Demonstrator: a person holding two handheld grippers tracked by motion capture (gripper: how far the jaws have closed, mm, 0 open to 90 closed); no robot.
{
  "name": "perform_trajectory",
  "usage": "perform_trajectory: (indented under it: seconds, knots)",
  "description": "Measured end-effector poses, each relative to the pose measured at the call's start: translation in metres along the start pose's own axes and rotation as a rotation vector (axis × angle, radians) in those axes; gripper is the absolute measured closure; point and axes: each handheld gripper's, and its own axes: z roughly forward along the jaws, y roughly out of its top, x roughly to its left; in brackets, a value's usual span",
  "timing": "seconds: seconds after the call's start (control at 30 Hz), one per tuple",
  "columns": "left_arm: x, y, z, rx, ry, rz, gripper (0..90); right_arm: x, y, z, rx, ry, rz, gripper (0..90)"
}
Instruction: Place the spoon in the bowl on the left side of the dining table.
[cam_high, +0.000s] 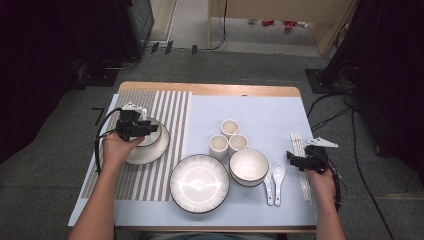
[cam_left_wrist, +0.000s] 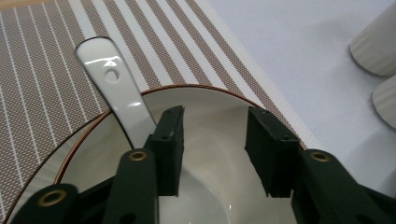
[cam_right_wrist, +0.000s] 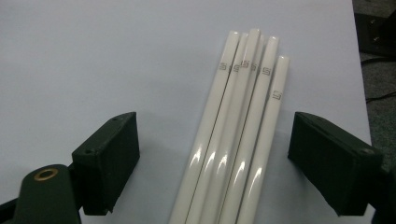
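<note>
The wooden tabletop (cam_high: 210, 89) stands on a grey carpet floor (cam_high: 45, 165), with a pale blue sheet (cam_high: 260, 112) over it and a brown striped woven mat (cam_high: 172, 107) by its left edge. The left tool (cam_high: 148, 128) hangs over the shiny white round bowl with a brown rim (cam_left_wrist: 210, 109) on that mat, jaws partly apart, gripping nothing. A smooth white china spoon (cam_left_wrist: 116, 91) leans in the bowl, just beside one jaw. Near the right edge, the right tool (cam_high: 292, 159) stands wide apart around the glossy white round chopsticks (cam_right_wrist: 233, 140), not pressing them.
</note>
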Motion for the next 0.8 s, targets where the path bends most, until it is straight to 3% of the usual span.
perform_trajectory:
  seconds: [0.2,0.27,0.53,0.8]
  knots:
    - [0.002,-0.002,-0.002,0.008,0.013,-0.006,50.4,0.0,0.0,0.0,-0.001,0.0,0.0,16.0]
    - [0.002,-0.004,-0.004,-0.013,0.025,-0.013,49.6,0.0,0.0,0.0,-0.001,0.0,0.0,16.0]
    - [0.003,-0.006,-0.008,-0.039,-0.003,-0.021,47.1,0.0,0.0,0.0,0.0,0.0,0.001,16.0]
    - [0.0,-0.006,-0.017,-0.061,0.002,-0.009,44.5,0.0,0.0,0.0,0.0,0.001,0.0,16.0]
